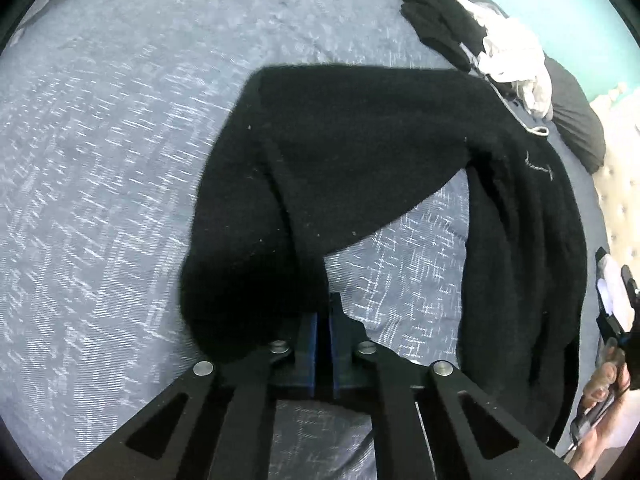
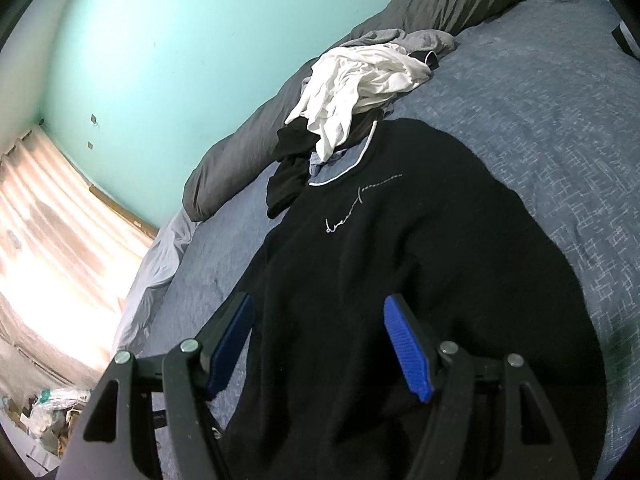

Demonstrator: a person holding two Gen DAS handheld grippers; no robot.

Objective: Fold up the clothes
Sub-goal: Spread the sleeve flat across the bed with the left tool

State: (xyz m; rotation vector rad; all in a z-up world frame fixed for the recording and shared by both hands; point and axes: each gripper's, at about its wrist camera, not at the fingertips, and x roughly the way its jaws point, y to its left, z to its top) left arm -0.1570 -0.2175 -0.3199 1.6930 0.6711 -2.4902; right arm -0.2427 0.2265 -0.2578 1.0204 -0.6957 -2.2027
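A black sweater (image 2: 400, 260) with white script on the chest lies face up on the bed. One sleeve (image 1: 360, 140) is folded out across the cover in the left wrist view. My left gripper (image 1: 324, 300) points steeply down, its blue pads (image 1: 310, 344) pressed together on the edge of that sleeve near the cuff, and the cuff bunches over the left finger. My right gripper (image 2: 318, 298) hovers open above the sweater's lower body with nothing pinched between its blue pads (image 2: 404, 344). The right gripper (image 1: 616, 300) and the hand (image 1: 604, 380) holding it also show at the far right edge.
The bed has a blue-grey patterned cover (image 1: 120, 160). A pile of white and black clothes (image 2: 360, 76) lies just beyond the sweater's collar. A dark grey duvet (image 2: 440, 0) runs along the teal wall (image 2: 180, 40). A lit curtain (image 2: 60, 220) hangs to the left.
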